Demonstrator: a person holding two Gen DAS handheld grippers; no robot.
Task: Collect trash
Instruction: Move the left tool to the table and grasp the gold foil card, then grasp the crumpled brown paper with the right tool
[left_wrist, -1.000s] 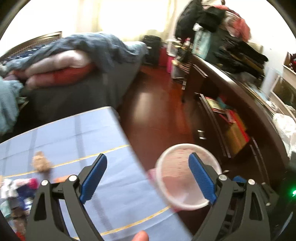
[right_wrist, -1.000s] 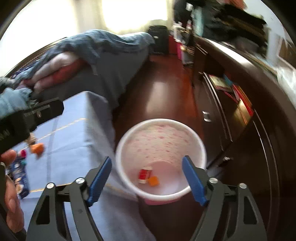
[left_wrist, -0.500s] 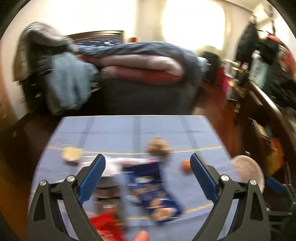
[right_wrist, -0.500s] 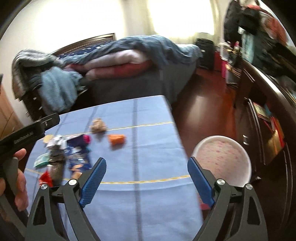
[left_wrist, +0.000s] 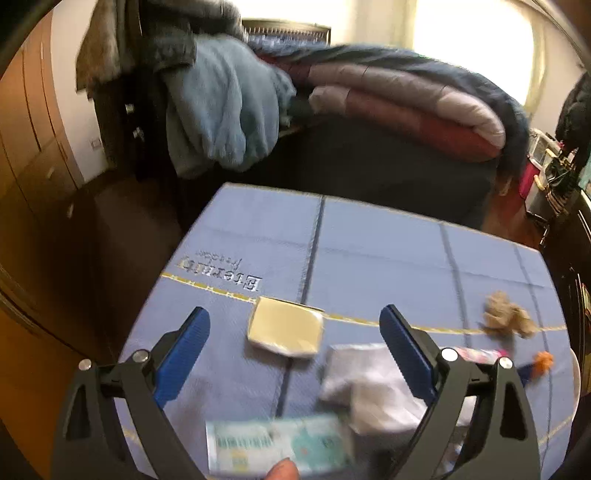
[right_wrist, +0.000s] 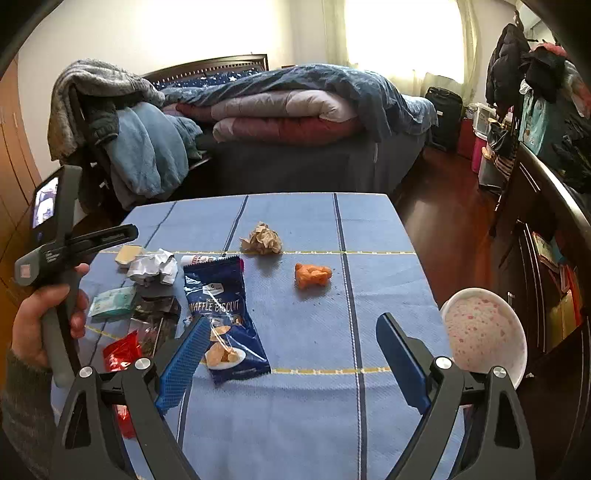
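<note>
Both grippers have swung leftward since a second ago, away from the floor and bin and over the blue checked tablecloth (right_wrist: 314, 332). In the left wrist view, the left gripper (left_wrist: 294, 354) hangs with its blue-padded jaws spread wide and nothing between them; just beyond it lies a flat pale-yellow square packet (left_wrist: 285, 327), with a crumpled white paper (left_wrist: 369, 384) to its right and a blurred green-and-white wrapper (left_wrist: 277, 445) near the bottom edge. The right gripper (right_wrist: 288, 356) is likewise wide apart and empty, its left pad close above a dark blue waffle biscuit bag (right_wrist: 223, 314). Farther out lie an orange crumpled scrap (right_wrist: 312, 275) and a brown crumpled paper ball (right_wrist: 263, 239), well apart. A red foil wrapper (right_wrist: 120, 350) and a dark wrapper (right_wrist: 157, 314) sit near the person's left hand (right_wrist: 40, 325). A white round bin with pink speckles (right_wrist: 484, 332) stands off the cloth's right edge, beside the right pad.
</note>
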